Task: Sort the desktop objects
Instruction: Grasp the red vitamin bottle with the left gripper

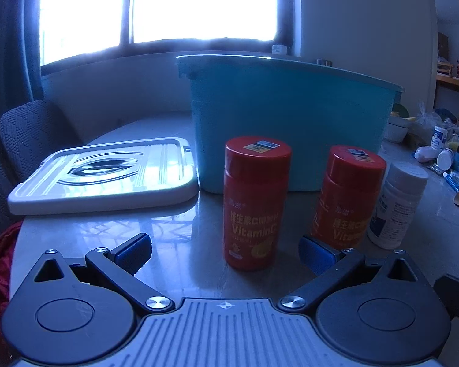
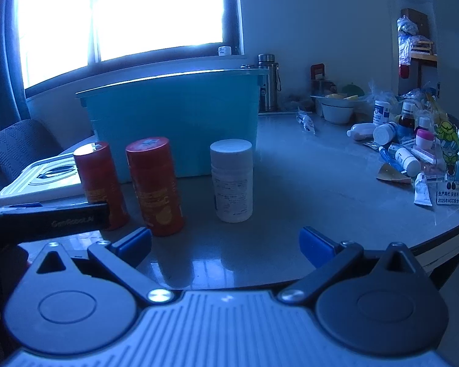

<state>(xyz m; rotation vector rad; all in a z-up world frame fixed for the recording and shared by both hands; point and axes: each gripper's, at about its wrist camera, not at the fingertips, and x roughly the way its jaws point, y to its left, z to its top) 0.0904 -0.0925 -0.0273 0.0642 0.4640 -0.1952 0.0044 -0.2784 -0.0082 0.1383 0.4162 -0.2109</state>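
Two orange Vitamin C bottles with red caps stand upright on the table, one on the left point(image 1: 254, 205) point(image 2: 99, 183) and one on the right point(image 1: 348, 195) point(image 2: 154, 186). A white pill bottle point(image 1: 397, 205) point(image 2: 232, 180) stands to their right. A teal storage bin point(image 1: 287, 119) point(image 2: 174, 119) stands behind them, its white lid point(image 1: 107, 174) point(image 2: 39, 180) lying flat to its left. My left gripper point(image 1: 225, 252) is open and empty, just short of the left orange bottle. My right gripper point(image 2: 225, 244) is open and empty, a little short of the white bottle.
A heap of small medicine bottles, tubes and packets point(image 2: 413, 146) point(image 1: 449, 156) lies at the table's right side by a white bowl point(image 2: 336, 110). A steel flask point(image 2: 267, 82) stands behind the bin. Grey chairs point(image 1: 30, 134) stand at the left. The table's rounded edge point(image 2: 443, 235) curves at the right.
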